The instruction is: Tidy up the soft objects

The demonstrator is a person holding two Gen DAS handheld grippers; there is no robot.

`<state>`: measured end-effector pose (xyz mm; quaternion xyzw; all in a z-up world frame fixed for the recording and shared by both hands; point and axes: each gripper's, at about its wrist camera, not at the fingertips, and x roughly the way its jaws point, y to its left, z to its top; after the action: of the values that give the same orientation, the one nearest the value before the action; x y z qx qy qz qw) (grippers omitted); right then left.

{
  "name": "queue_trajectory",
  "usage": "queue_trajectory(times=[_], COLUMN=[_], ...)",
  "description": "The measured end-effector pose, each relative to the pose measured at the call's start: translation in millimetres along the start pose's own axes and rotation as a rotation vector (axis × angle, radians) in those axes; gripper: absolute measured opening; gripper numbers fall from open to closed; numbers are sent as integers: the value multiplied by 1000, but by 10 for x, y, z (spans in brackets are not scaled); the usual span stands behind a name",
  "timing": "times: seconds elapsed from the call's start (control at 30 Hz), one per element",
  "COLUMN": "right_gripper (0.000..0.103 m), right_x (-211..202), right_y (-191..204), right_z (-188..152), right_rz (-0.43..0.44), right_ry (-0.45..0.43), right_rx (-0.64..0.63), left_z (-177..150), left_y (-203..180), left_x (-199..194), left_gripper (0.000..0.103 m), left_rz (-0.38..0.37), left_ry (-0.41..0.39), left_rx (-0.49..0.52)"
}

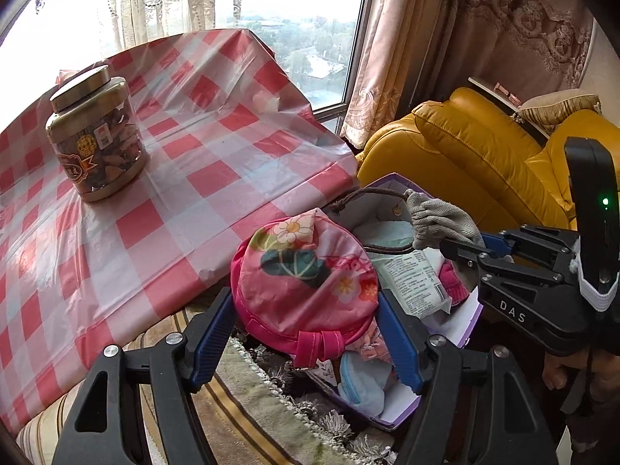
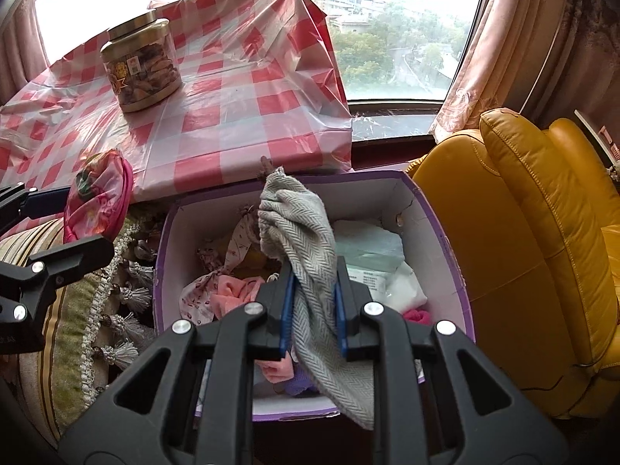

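Observation:
My left gripper (image 1: 305,295) is shut on a round pink floral pouch (image 1: 306,271), held over the near corner of a purple cardboard box (image 1: 471,321). From the right wrist view that pouch (image 2: 99,197) hangs left of the box (image 2: 430,213), between the left gripper's fingers (image 2: 46,197). The right gripper (image 2: 314,271) is shut on a grey herringbone cloth (image 2: 298,224), which drapes over the box's middle. The same cloth (image 1: 438,217) shows in the left wrist view, pinched by the right gripper (image 1: 457,246). Inside the box lie a white packet (image 2: 391,286), pink fabric (image 2: 236,290) and floral fabric.
A table under a red-and-white checked cover (image 2: 240,89) stands behind the box, with a gold-lidded snack jar (image 2: 141,69) on it. A yellow leather armchair (image 2: 542,232) presses against the box's right side. A tasselled cushion (image 2: 77,310) lies to its left. Window and curtains are behind.

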<state>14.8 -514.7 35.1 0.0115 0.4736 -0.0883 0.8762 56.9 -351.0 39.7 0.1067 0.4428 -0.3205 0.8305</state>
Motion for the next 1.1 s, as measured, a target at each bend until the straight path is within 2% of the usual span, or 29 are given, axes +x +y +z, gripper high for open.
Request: queue_trajectory(times=[0.13, 0.23, 0.3, 0.4, 0.6, 0.8, 0.93, 1.03, 1.1], right_gripper=[23, 28, 42, 56, 62, 64, 64, 64, 64], right_x=[17, 33, 31, 8, -62, -183, -266, -308, -329], right_y=[-26, -41, -54, -55, 0, 36, 50, 71, 85], right_z=[3, -3, -9, -15, -81, -251, -405, -516, -572], right_rz=[-8, -16, -19, -27, -23, -31, -41, -45, -41], right_ry=[0, 6, 6, 2, 10, 24, 41, 59, 69], right_rx=[7, 15, 21, 24, 24, 27, 39, 39, 42], left_z=[20, 34, 41, 46, -27, -199, -414, -566, -641], left_y=[-79, -126, -150, -166, -198, -243, -254, -246, -266], left_x=[40, 80, 106, 123, 110, 35, -23, -44, -64], left_gripper=[74, 75, 78, 83, 83, 83, 85, 87, 87], left_rz=[-9, -20, -22, -26, -34, -46, -76, -69, -58], left_ry=[5, 12, 18, 22, 53, 88, 132, 169, 162], left_rx=[11, 19, 22, 20, 2, -25, -62, -101, -98])
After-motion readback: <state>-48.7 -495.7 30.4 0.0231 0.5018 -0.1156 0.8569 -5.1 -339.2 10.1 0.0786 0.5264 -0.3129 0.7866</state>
